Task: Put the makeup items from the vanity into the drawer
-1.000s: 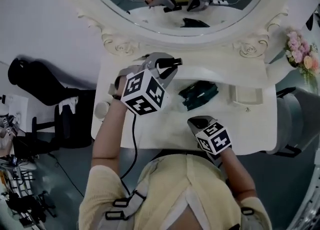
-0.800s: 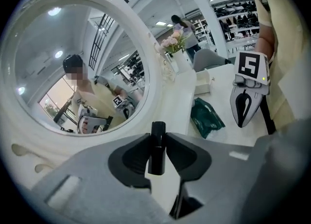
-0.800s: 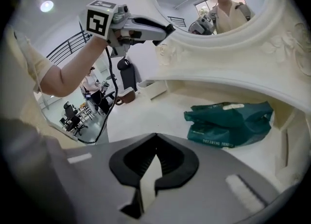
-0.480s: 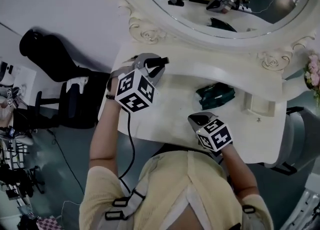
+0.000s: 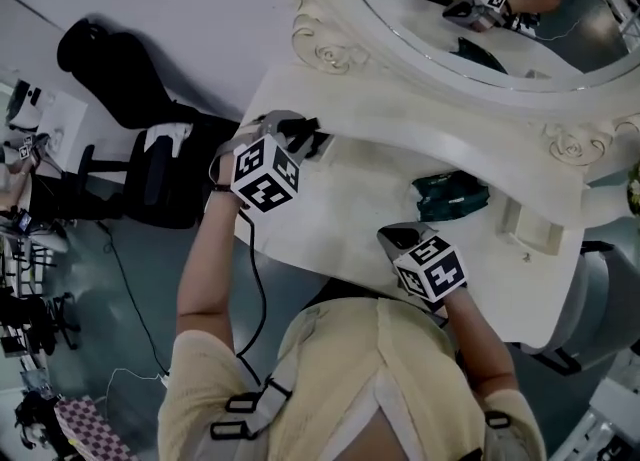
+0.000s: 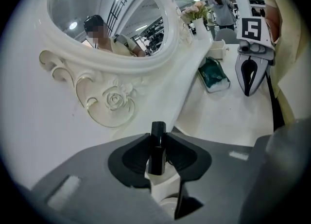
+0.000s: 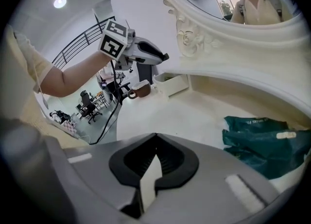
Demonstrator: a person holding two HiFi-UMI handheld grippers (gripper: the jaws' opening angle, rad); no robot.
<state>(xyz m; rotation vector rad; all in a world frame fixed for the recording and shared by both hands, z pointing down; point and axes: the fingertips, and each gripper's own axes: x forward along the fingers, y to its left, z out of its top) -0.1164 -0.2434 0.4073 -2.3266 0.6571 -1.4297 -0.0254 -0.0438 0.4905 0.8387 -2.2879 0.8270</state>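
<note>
My left gripper (image 5: pixel 308 135) hangs over the left end of the white vanity top (image 5: pixel 350 219), shut on a small black makeup tube (image 6: pixel 157 146) that stands upright between its pads. In the right gripper view its tip (image 7: pixel 163 57) is just above a small open white drawer (image 7: pixel 170 83). A teal pouch (image 5: pixel 450 197) lies on the vanity towards the right, also seen as the pouch (image 6: pixel 214 74) and the pouch (image 7: pixel 269 143). My right gripper (image 5: pixel 396 238) stays near the front edge, short of the pouch, its jaws closed tip to tip with nothing between them.
An oval mirror in a carved frame (image 5: pixel 330 49) rises behind the vanity. Another small white drawer box (image 5: pixel 527 225) sits at the right end, with pink flowers (image 6: pixel 197 10) beyond it. A black chair (image 5: pixel 150 179) stands on the floor to the left. A cable (image 5: pixel 255 279) hangs from the left gripper.
My left gripper has swung left and down to the vanity's left end, still holding the black tube. The right gripper has shifted only slightly. The head view has turned left.
</note>
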